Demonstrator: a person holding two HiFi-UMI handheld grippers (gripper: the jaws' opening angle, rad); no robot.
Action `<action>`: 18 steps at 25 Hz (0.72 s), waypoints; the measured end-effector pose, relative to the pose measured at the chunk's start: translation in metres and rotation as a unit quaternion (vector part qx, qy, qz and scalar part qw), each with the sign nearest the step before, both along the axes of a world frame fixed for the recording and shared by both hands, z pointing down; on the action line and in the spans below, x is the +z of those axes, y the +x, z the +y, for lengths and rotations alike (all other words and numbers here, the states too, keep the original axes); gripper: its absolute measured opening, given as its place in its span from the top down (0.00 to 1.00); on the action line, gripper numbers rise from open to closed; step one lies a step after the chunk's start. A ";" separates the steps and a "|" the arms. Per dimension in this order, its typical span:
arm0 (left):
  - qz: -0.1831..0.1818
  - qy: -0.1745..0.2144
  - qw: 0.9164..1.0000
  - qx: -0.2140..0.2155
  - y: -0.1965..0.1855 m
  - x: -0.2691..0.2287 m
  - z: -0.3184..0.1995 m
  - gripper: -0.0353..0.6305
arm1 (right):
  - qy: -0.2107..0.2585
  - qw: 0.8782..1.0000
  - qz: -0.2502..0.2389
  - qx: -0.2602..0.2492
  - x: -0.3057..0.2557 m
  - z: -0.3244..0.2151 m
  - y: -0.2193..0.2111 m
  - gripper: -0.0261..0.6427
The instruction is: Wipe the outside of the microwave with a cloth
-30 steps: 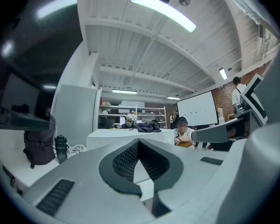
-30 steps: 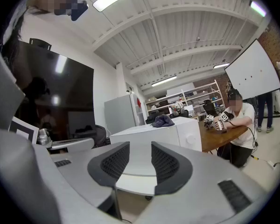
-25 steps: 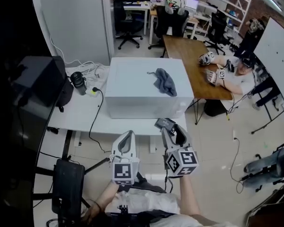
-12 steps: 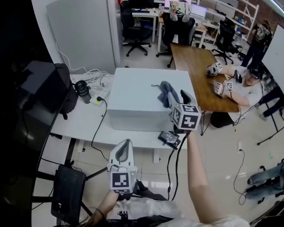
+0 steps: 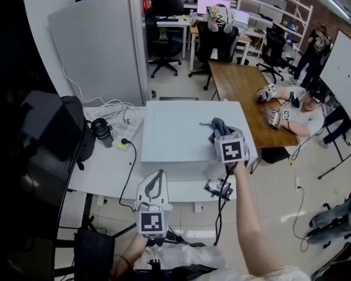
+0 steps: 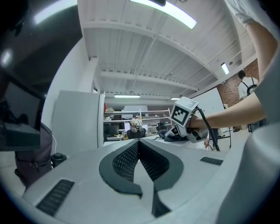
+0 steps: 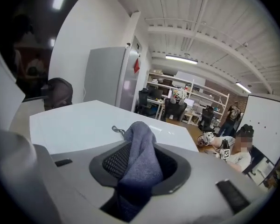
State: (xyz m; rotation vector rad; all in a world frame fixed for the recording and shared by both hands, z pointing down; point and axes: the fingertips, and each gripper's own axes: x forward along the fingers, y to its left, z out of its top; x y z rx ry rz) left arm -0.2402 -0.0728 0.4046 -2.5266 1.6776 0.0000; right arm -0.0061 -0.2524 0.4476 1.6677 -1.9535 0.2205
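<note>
The microwave [image 5: 175,136] is a white box on the white table [image 5: 105,168]. A blue-grey cloth [image 5: 216,124] lies bunched on its top near the right edge. My right gripper [image 5: 221,133] reaches over that edge, and its jaws are closing on the cloth. In the right gripper view the cloth [image 7: 142,153] fills the gap between the pads of the right gripper [image 7: 139,164], with the microwave top [image 7: 79,120] beyond. My left gripper [image 5: 154,179] hangs in front of the table, level, jaws together and empty. The left gripper [image 6: 139,146] view shows the right hand at the cloth [image 6: 170,133].
A black cup [image 5: 102,130], white cables [image 5: 114,107] and a dark bag [image 5: 61,127] lie left of the microwave. A small black device [image 5: 216,187] sits at the table's front edge. A wooden table [image 5: 243,89] with a seated person [image 5: 301,110] stands to the right. A grey panel [image 5: 99,45] stands behind.
My right gripper swung from near my body up onto the microwave top and closed round the cloth. The left gripper moved a little forward and up.
</note>
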 end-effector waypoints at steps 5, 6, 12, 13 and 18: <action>0.007 -0.012 1.000 0.028 -0.014 0.007 -0.030 0.96 | -0.005 1.000 -0.010 0.009 0.001 -0.004 0.004 0.79; 0.014 -0.017 0.999 0.027 -0.016 0.006 -0.033 0.96 | -0.008 0.999 -0.030 0.013 0.002 -0.002 0.005 0.80; 0.023 -0.012 0.999 0.034 -0.016 -0.004 -0.050 0.96 | 0.078 0.992 -0.104 -0.002 -0.078 -0.005 -0.013 0.81; 0.038 -0.012 0.999 0.034 -0.013 -0.008 -0.050 0.96 | 0.094 0.990 -0.103 -0.004 -0.091 -0.007 -0.009 0.81; 0.055 0.000 0.998 0.036 0.012 -0.022 -0.051 0.96 | 0.134 0.981 -0.140 0.010 -0.122 -0.003 0.056 0.81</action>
